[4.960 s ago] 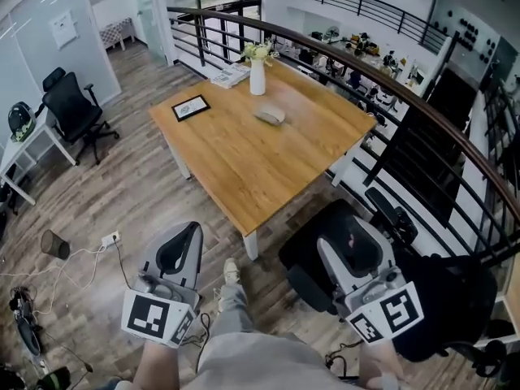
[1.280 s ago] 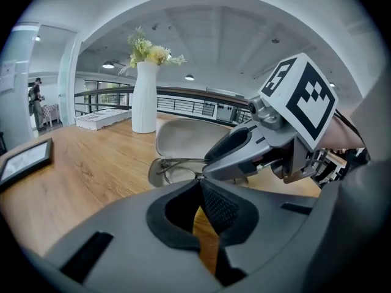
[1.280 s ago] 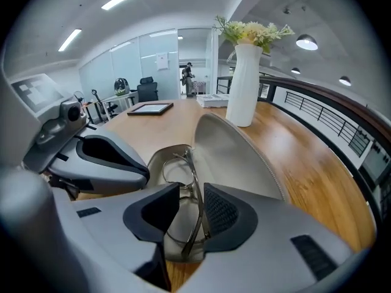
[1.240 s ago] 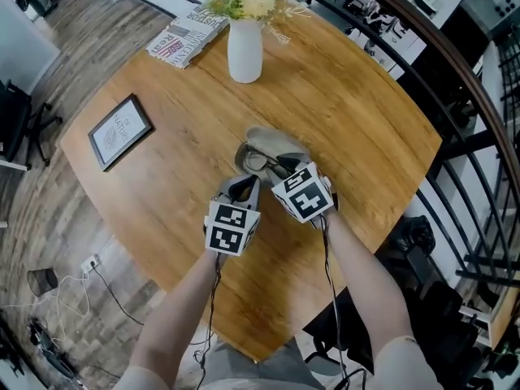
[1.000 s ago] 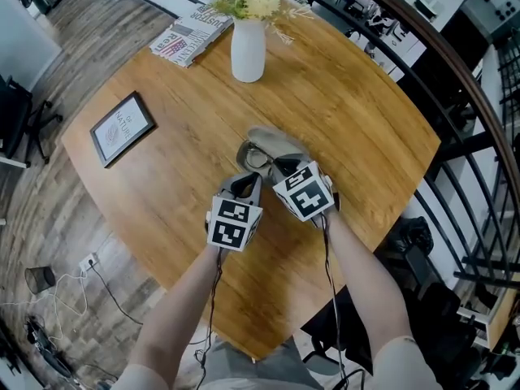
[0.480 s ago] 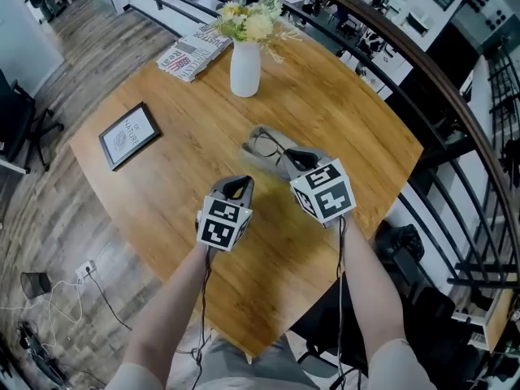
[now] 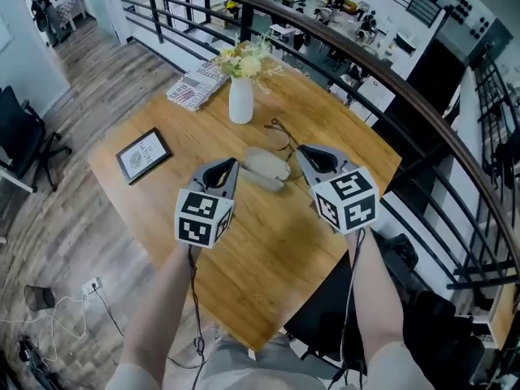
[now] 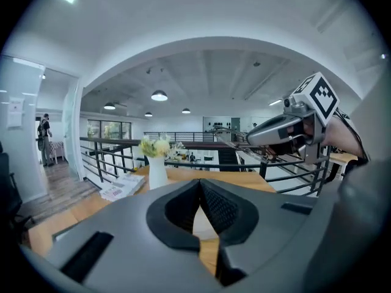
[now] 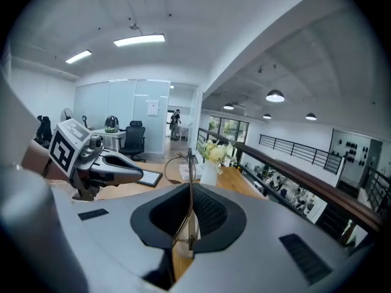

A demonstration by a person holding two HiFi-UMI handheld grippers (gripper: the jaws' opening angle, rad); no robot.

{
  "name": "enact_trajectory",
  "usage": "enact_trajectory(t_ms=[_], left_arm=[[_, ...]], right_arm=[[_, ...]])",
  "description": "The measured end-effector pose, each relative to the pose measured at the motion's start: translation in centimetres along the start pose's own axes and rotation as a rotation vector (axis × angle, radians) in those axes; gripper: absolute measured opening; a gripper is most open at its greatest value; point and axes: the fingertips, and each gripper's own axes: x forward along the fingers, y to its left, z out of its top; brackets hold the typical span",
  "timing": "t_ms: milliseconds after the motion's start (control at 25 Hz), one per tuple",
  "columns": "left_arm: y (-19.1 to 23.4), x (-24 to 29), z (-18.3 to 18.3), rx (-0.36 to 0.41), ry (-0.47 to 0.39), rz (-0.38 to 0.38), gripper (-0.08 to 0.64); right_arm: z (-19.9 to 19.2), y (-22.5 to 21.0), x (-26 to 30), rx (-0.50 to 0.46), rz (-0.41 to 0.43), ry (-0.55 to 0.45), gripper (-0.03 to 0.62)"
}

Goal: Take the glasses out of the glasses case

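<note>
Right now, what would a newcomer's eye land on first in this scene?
First, the glasses, pinched in the right gripper and held up above the wooden table. Below them the grey glasses case lies mid-table. Behind it, a white vase of flowers stands near the far edge.

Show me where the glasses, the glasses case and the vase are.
glasses (image 9: 189, 194), right gripper view, on the upright temple arm.
glasses case (image 7: 264, 167), head view, middle of its grey top.
vase (image 7: 240, 104), head view, on its white body.
</note>
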Motion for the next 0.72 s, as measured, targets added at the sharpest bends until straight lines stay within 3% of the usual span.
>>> enact_trajectory(t_ms=[240, 440, 720], left_arm=[[-0.3, -7.0, 7.9, 0.153, -0.100, 0.061, 0.015], [-1.8, -13.2, 12.0, 0.256, -0.158, 0.094, 0.015], [-4.5, -21.6, 15.1, 0.255, -0.259, 0.125, 0.015]], right_arm=[[7.3, 1.1, -8.5, -0.021, -0.052, -0.168, 0.043], [10.7, 3.4, -15.7, -0.013, -0.065, -0.299, 0.043], [12.3, 7.8, -23.7, 0.007, -0.059, -0.413, 0.043]])
